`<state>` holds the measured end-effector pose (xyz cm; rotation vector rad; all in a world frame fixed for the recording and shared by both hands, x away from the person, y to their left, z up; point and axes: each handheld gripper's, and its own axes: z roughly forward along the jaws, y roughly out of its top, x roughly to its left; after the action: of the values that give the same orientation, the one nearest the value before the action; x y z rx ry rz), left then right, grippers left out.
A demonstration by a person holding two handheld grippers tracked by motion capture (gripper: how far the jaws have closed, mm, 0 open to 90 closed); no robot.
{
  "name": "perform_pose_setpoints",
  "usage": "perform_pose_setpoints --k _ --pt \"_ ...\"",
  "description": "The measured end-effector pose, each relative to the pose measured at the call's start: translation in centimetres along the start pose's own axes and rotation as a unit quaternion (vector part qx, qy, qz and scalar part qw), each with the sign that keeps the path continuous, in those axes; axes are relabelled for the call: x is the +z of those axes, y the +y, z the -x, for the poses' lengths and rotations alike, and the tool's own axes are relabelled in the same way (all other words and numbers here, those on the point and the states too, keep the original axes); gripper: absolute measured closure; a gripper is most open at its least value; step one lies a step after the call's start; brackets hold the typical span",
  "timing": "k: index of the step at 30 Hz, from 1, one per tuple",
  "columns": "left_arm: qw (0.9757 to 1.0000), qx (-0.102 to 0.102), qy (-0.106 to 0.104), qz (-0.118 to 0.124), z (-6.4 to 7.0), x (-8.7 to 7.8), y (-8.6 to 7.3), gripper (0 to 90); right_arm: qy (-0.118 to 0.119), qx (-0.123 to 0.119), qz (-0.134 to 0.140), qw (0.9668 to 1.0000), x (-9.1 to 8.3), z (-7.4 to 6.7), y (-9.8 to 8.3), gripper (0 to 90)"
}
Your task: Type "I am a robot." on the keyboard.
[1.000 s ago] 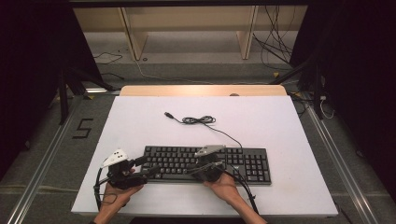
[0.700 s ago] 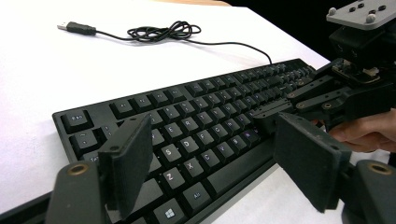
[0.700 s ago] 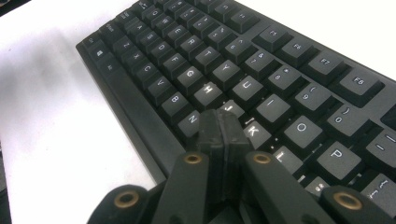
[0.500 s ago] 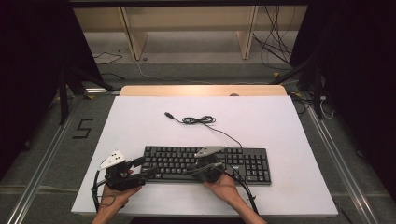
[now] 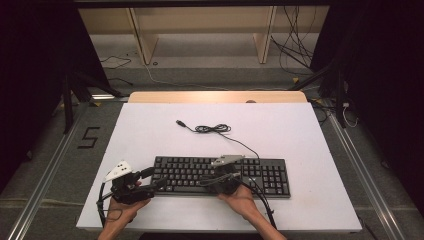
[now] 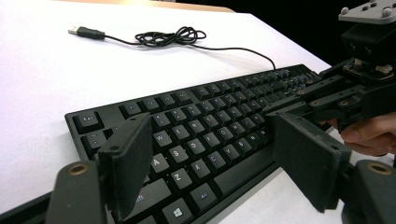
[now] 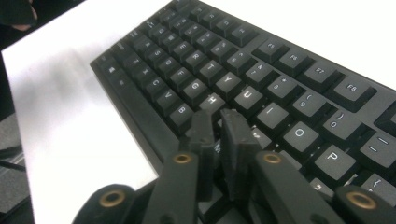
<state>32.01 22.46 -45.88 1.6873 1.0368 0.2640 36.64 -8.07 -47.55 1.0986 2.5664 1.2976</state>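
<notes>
A black keyboard [image 5: 185, 172] lies flat near the table's front edge, and its keys run through both gripper views [image 6: 210, 121] [image 7: 261, 74]. My left gripper [image 5: 155, 178] [image 6: 210, 158] stands open at the keyboard's left end, its jaws wide over the left keys. My right gripper [image 5: 204, 180] [image 7: 219, 126] hovers low over the letter keys near the middle. Its jaws have just been opening and stand a narrow gap apart with nothing between them. The right gripper [image 6: 285, 107] also shows in the left gripper view.
The keyboard's thin black cable [image 5: 212, 129] [image 6: 173, 35] lies coiled on the white tabletop [image 5: 300, 130] behind it and ends in a loose USB plug [image 5: 179, 122] [image 6: 84, 31]. Beyond the table stand wooden shelf legs [image 5: 142, 40] and floor cables.
</notes>
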Motion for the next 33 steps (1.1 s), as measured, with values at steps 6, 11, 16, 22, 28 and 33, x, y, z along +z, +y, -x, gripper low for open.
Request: perform_pose_setpoints --k 6,11,16,22,28,33 --pt "1.0 0.002 -0.001 0.002 0.1 0.0 0.0 27.9 0.009 0.01 0.012 0.9998 -0.6 0.1 0.2 70.2" --pt "1.0 0.004 -0.002 0.003 0.1 0.0 0.0 27.6 0.016 0.021 0.016 0.9995 -0.9 0.3 0.4 56.0" --pt "1.0 0.007 -0.002 0.003 0.2 0.0 0.0 27.2 0.025 0.019 0.023 0.9993 -1.3 0.1 0.7 47.6" --pt "0.9999 0.01 -0.001 0.002 0.1 0.0 0.0 27.0 0.031 0.015 0.02 0.9992 -1.4 -0.3 0.8 45.3" --pt "0.9999 0.009 -0.001 0.005 0.2 0.0 0.0 27.0 0.035 0.008 0.018 0.9992 -1.3 -0.8 0.7 49.8" --pt "0.9999 0.01 -0.001 0.005 0.2 0.0 0.0 27.0 0.036 -0.002 0.016 0.9992 -1.2 -1.2 0.5 63.2"
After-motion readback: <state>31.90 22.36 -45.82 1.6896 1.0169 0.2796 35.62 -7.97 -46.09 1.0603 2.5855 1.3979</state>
